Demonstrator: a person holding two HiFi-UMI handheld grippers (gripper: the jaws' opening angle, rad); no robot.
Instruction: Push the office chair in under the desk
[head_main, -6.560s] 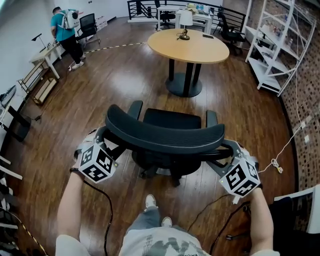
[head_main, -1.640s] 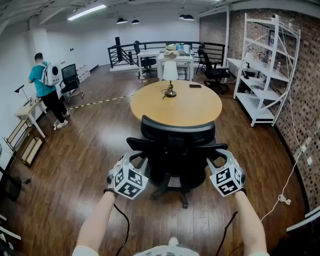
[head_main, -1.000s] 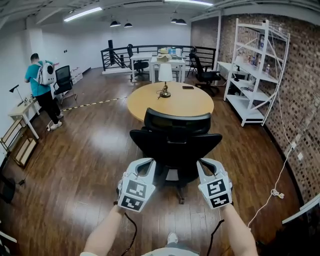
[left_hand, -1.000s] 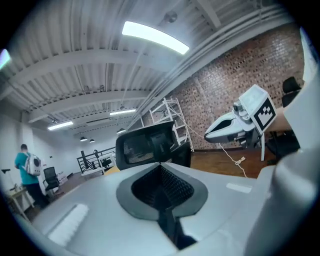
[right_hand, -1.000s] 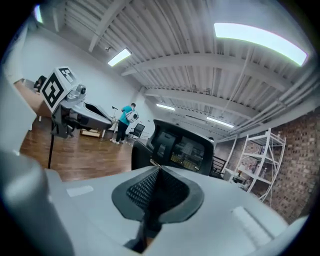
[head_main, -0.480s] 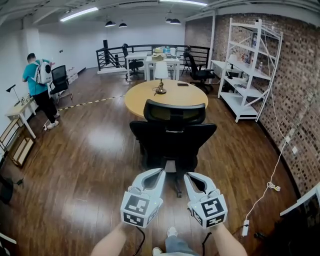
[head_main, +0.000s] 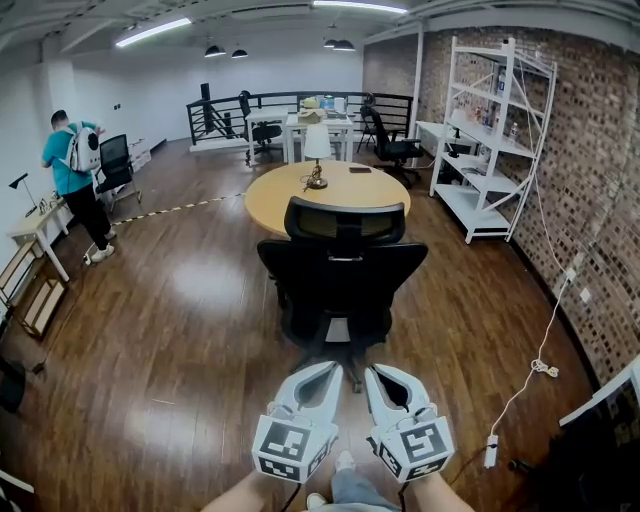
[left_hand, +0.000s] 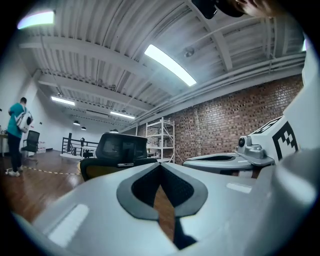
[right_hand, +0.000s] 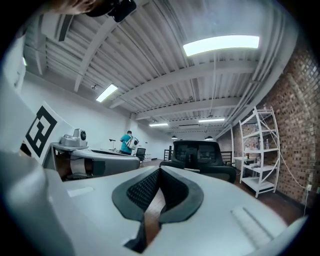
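Open floor (head_main: 180, 340) flanks the office chair (head_main: 343, 270) on both sides; the round desk (head_main: 275, 195) blocks beyond.

left tongs (head_main: 329, 369) and right tongs (head_main: 372, 371): pale grey shells, dark ribbed pads (right_hand: 142, 192), black-and-white marker cubes (head_main: 293, 447).

White shelving (head_main: 478, 212) stands against a brick wall (head_main: 600, 180) over dark wood floor (head_main: 150, 330)
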